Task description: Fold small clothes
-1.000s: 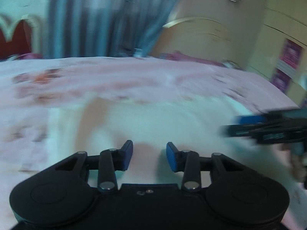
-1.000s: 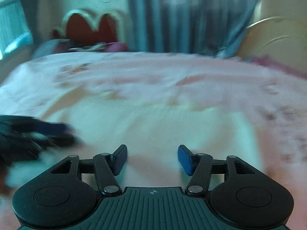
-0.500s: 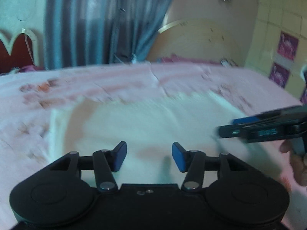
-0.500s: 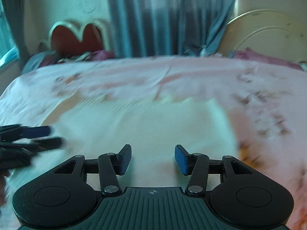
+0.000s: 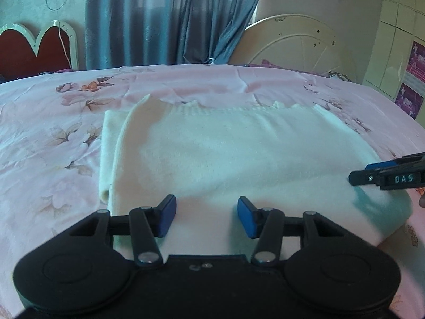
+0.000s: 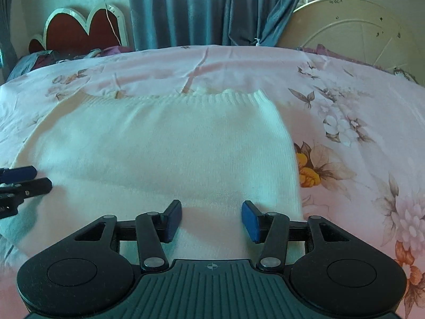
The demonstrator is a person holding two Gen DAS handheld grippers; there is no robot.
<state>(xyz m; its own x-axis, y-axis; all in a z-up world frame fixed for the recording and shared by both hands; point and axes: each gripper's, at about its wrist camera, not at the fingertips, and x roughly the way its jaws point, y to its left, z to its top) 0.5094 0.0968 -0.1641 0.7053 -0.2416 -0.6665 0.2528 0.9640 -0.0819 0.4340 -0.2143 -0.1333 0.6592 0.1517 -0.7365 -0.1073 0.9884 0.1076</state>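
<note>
Hiding sweater near edge: left gripper body.

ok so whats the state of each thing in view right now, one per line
cream sweater: lying flat on the bed, partly folded, ribbed hem at the far edge
left gripper: open, nothing between its pads
right gripper: open, holding nothing
floral bedsheet: spread out, lightly creased
blue curtain: drawn closed

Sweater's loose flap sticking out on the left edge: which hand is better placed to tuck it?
Probably left. The flap lies just beyond the open left gripper. The right gripper is over the sweater's opposite edge.
</note>
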